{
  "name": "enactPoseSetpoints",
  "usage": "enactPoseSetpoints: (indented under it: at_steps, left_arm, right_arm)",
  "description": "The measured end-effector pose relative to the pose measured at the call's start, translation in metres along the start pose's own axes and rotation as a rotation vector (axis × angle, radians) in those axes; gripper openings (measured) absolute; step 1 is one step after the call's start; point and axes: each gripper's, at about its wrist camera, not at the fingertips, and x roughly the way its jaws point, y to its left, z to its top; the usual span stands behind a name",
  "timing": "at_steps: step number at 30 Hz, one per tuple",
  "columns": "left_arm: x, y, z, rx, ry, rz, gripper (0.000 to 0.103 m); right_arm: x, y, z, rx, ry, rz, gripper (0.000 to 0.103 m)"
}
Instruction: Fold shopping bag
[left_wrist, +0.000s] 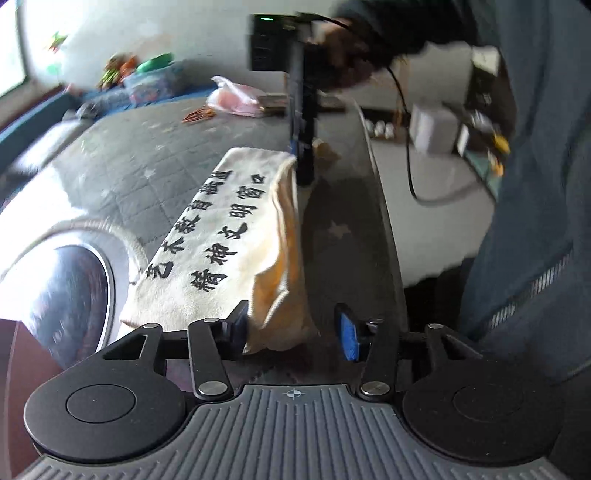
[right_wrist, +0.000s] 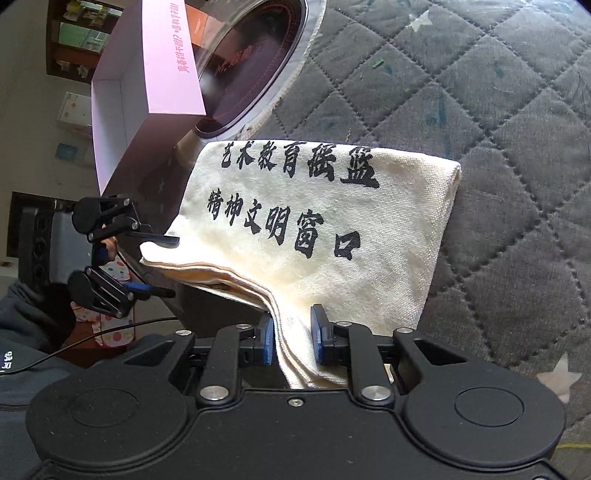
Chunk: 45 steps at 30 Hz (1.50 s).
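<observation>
A cream canvas shopping bag (right_wrist: 332, 229) with black Chinese lettering lies folded on a grey quilted surface (right_wrist: 480, 129). In the right wrist view my right gripper (right_wrist: 292, 341) has its blue-padded jaws open, with the bag's layered near edge between them. The left gripper (right_wrist: 171, 266) shows there at the bag's left corner, jaws apart. In the left wrist view the bag (left_wrist: 221, 236) lies ahead; my left gripper (left_wrist: 293, 326) is open with the bag's corner between its fingers. The right gripper (left_wrist: 304, 162) shows at the bag's far end.
A round glass lid or plate (right_wrist: 255, 59) and a pink open box (right_wrist: 147, 74) sit beside the bag. A pink plastic bag (left_wrist: 236, 98) and a clutter bin (left_wrist: 151, 81) lie far across the quilt. The quilt's edge (left_wrist: 384, 229) runs along the person's side.
</observation>
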Motion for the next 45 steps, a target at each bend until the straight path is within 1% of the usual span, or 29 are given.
enactPoseSetpoints:
  at_steps: [5, 6, 8, 9, 11, 12, 13, 16, 17, 22, 23, 24, 29, 31, 34, 36, 37, 40, 43, 45]
  left_arm:
    - [0.004, -0.006, -0.005, 0.072, 0.006, 0.030, 0.050]
    - [0.004, -0.005, -0.006, 0.074, 0.007, 0.037, 0.047]
    - [0.005, -0.005, -0.006, 0.078, 0.011, 0.051, 0.039]
    - [0.004, -0.001, -0.006, 0.053, 0.013, 0.045, 0.039]
    - [0.002, 0.010, -0.006, -0.024, 0.002, 0.020, 0.038]
    - [0.001, 0.016, -0.006, -0.083, -0.004, 0.002, 0.038]
    - [0.000, 0.023, -0.007, -0.143, -0.009, -0.016, 0.037]
    - [-0.002, 0.047, -0.013, -0.377, -0.043, -0.093, 0.036]
    - [-0.002, 0.052, -0.016, -0.428, -0.049, -0.110, 0.036]
    - [0.004, 0.071, -0.024, -0.625, -0.029, -0.183, 0.036]
    - [0.006, 0.079, -0.029, -0.707, -0.024, -0.206, 0.036]
    - [0.008, 0.083, -0.032, -0.760, -0.020, -0.220, 0.036]
    - [0.015, 0.101, -0.045, -0.956, -0.015, -0.283, 0.035]
    - [0.016, 0.105, -0.047, -0.991, -0.009, -0.295, 0.035]
    - [0.017, 0.109, -0.048, -1.032, 0.000, -0.305, 0.035]
    - [0.017, 0.110, -0.052, -1.072, -0.003, -0.313, 0.035]
    - [0.017, 0.111, -0.054, -1.092, -0.005, -0.318, 0.035]
    - [0.016, 0.112, -0.058, -1.122, -0.014, -0.323, 0.035]
    - [0.016, 0.112, -0.060, -1.142, -0.014, -0.325, 0.035]
    - [0.015, 0.113, -0.060, -1.148, -0.014, -0.325, 0.035]
  right_arm:
    - [-0.001, -0.002, 0.003, 0.011, 0.015, 0.008, 0.021]
    - [-0.001, -0.003, 0.004, 0.013, 0.017, 0.010, 0.021]
    - [-0.001, -0.004, 0.005, 0.028, 0.025, 0.016, 0.021]
    - [-0.001, -0.004, 0.006, 0.031, 0.028, 0.018, 0.021]
    - [-0.002, -0.005, 0.006, 0.034, 0.031, 0.019, 0.021]
    - [-0.003, -0.005, 0.006, 0.036, 0.031, 0.020, 0.021]
    - [-0.004, -0.006, 0.006, 0.038, 0.030, 0.021, 0.021]
    - [-0.005, -0.008, 0.004, 0.045, 0.022, 0.026, 0.020]
    - [-0.005, -0.009, 0.003, 0.048, 0.019, 0.028, 0.020]
    - [-0.006, -0.010, 0.001, 0.041, 0.010, 0.031, 0.021]
    - [-0.007, -0.010, 0.001, 0.037, 0.007, 0.031, 0.021]
    - [-0.006, -0.010, 0.000, 0.035, 0.004, 0.030, 0.021]
    - [-0.006, 0.001, -0.002, -0.023, -0.018, -0.012, 0.021]
    - [-0.006, 0.007, -0.004, -0.061, -0.029, -0.041, 0.023]
    - [-0.008, 0.024, -0.008, -0.157, -0.052, -0.121, 0.028]
    - [-0.010, 0.035, -0.010, -0.209, -0.071, -0.168, 0.036]
    - [-0.012, 0.041, -0.013, -0.249, -0.088, -0.203, 0.038]
    - [-0.021, 0.062, -0.024, -0.383, -0.156, -0.297, 0.038]
    - [-0.029, 0.081, -0.038, -0.480, -0.236, -0.333, 0.038]
    - [-0.030, 0.093, -0.048, -0.546, -0.262, -0.321, 0.038]
